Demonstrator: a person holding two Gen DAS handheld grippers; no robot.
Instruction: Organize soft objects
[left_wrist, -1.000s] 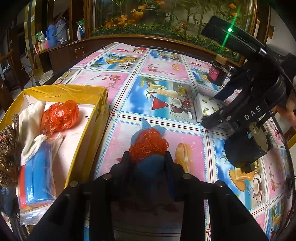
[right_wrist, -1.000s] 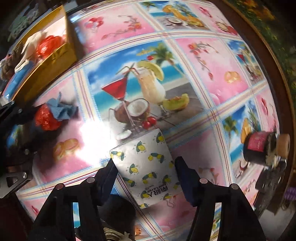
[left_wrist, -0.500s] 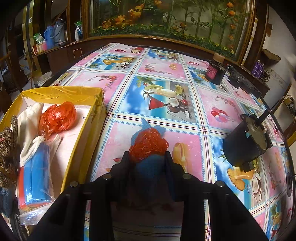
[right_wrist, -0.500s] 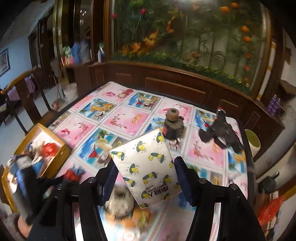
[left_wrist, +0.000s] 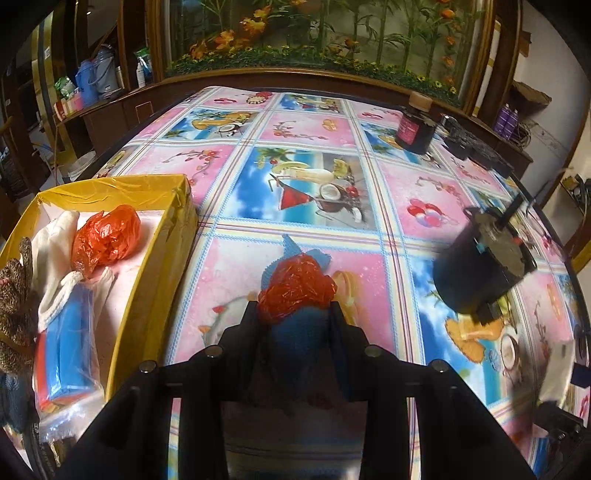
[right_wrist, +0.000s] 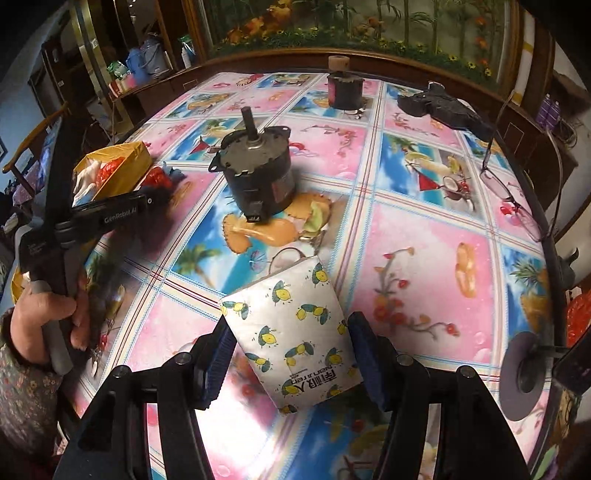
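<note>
My left gripper (left_wrist: 293, 317) is shut on a blue cloth (left_wrist: 299, 332) with a crumpled red plastic bag (left_wrist: 295, 288) on top, low over the tablecloth. In the right wrist view the same bundle (right_wrist: 159, 177) shows by the left gripper's tips, next to the yellow box (right_wrist: 125, 162). My right gripper (right_wrist: 290, 343) is shut on a white tissue pack with lemon print (right_wrist: 291, 332), held tilted above the table. The yellow box (left_wrist: 159, 258) at the left holds white gloves (left_wrist: 55, 236), an orange bag (left_wrist: 105, 236) and a blue pack in clear plastic (left_wrist: 66, 350).
A black motor with a shaft (right_wrist: 258, 177) stands mid-table, right of the left gripper (left_wrist: 480, 266). A dark jar (right_wrist: 343, 90) and a black tool (right_wrist: 443, 107) sit at the far edge. Spectacles (right_wrist: 517, 199) lie at the right. A person's hand (right_wrist: 44, 314) grips the left handle.
The right gripper lifted the tissue pack off the table, rolled and swung it toward the near right side, leaving the left wrist view. The left gripper and its bundle stayed put.
</note>
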